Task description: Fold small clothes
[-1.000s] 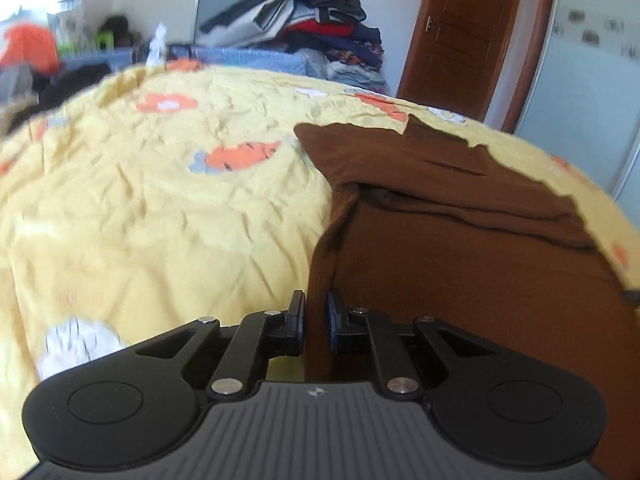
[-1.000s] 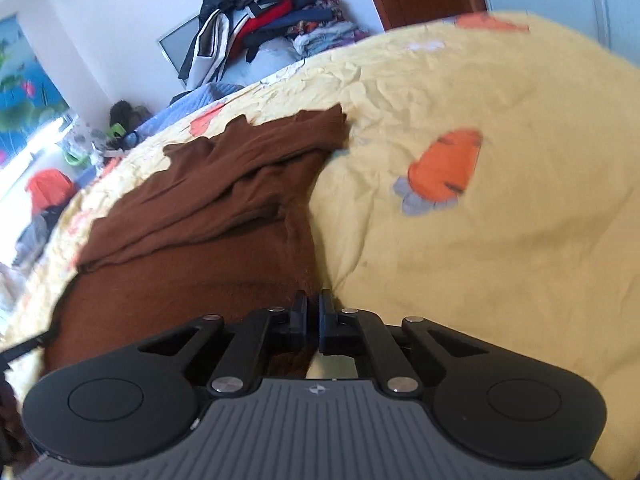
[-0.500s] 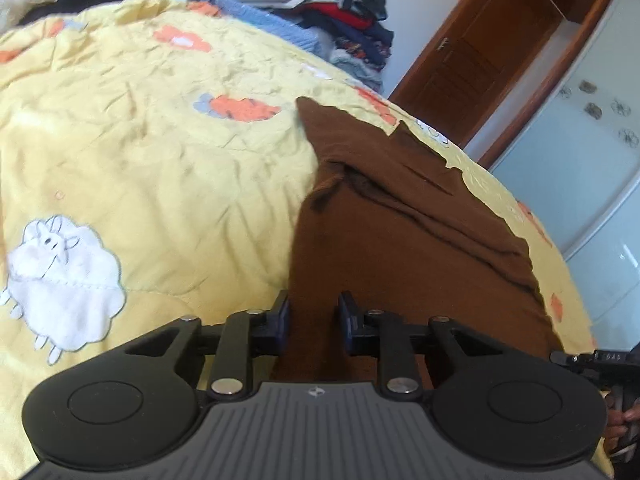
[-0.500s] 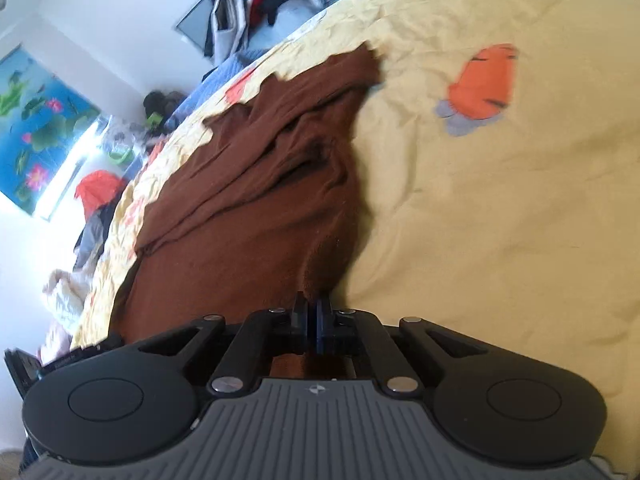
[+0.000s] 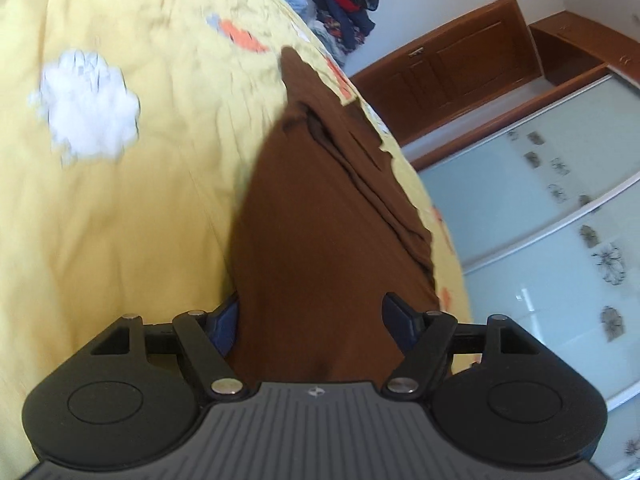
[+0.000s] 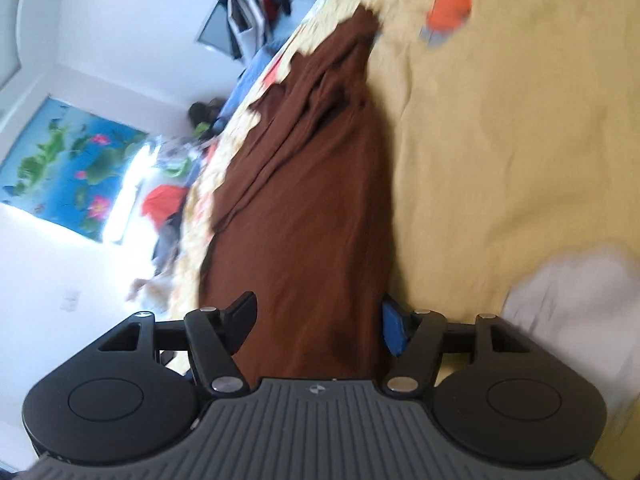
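Both grippers have just been opening: the left gripper point(image 5: 314, 316) and the right gripper point(image 6: 318, 320) stand released, with the brown knitted garment point(image 5: 320, 240) between their fingers, unpressed. It stretches toward 12 o'clock on the yellow printed bedspread point(image 5: 120, 220).

A bed covered by a yellow quilt point(image 5: 120, 220) printed with orange shapes and a white sheep fills the left half of the left wrist frame and the right half of the right wrist frame. A brown garment point(image 5: 320, 220) lies directly on it, running from the bottom centre towards the top of both frames, its far end folded into layers. At the lower right of the right wrist frame a pale grey patch point(image 6: 572, 300) shows on the quilt, too blurred to identify.
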Action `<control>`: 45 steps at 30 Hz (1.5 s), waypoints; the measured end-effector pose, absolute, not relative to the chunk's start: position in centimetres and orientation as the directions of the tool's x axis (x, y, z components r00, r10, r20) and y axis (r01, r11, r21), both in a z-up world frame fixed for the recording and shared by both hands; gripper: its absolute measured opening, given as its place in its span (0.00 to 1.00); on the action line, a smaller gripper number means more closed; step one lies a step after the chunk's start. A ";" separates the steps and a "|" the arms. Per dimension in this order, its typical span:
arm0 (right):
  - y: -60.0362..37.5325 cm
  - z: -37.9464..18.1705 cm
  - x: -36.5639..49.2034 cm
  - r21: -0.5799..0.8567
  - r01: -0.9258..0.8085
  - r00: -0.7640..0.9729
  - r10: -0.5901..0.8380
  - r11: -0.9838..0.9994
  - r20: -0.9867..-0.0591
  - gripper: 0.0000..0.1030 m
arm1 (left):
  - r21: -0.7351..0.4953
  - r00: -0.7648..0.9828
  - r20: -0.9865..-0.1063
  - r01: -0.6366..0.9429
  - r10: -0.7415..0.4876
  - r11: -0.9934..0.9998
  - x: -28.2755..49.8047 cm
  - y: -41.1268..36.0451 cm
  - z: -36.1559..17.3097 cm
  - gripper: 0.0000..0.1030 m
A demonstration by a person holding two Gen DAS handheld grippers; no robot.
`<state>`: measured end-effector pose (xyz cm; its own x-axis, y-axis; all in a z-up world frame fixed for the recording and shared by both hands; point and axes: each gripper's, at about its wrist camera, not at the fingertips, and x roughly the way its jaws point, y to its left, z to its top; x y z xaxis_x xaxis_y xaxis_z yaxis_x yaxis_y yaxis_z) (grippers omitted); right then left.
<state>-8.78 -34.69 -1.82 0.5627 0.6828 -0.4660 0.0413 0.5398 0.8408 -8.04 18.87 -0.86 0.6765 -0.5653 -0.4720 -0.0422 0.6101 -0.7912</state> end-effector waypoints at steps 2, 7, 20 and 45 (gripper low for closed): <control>-33.4 -1.6 -9.1 0.827 0.017 0.535 0.694 0.562 -0.482 0.62 | -0.776 0.679 -0.481 -0.035 -0.555 0.630 -8.0 18.2 -0.7 0.70; -32.8 -2.1 -8.9 0.785 0.043 0.488 0.673 0.618 -0.556 0.09 | -0.705 0.624 -0.596 -0.106 -0.505 0.701 -6.8 17.6 -1.1 0.03; -35.0 -2.1 -14.7 0.866 0.062 0.539 0.714 0.497 -0.448 0.58 | -0.803 0.579 -0.524 -0.091 -0.625 0.589 -12.0 19.1 -2.2 0.28; -31.5 5.4 -11.2 0.611 -0.020 0.712 0.440 0.791 -0.547 0.86 | -0.386 0.817 -0.503 0.080 -0.282 0.919 -10.4 16.1 6.9 0.98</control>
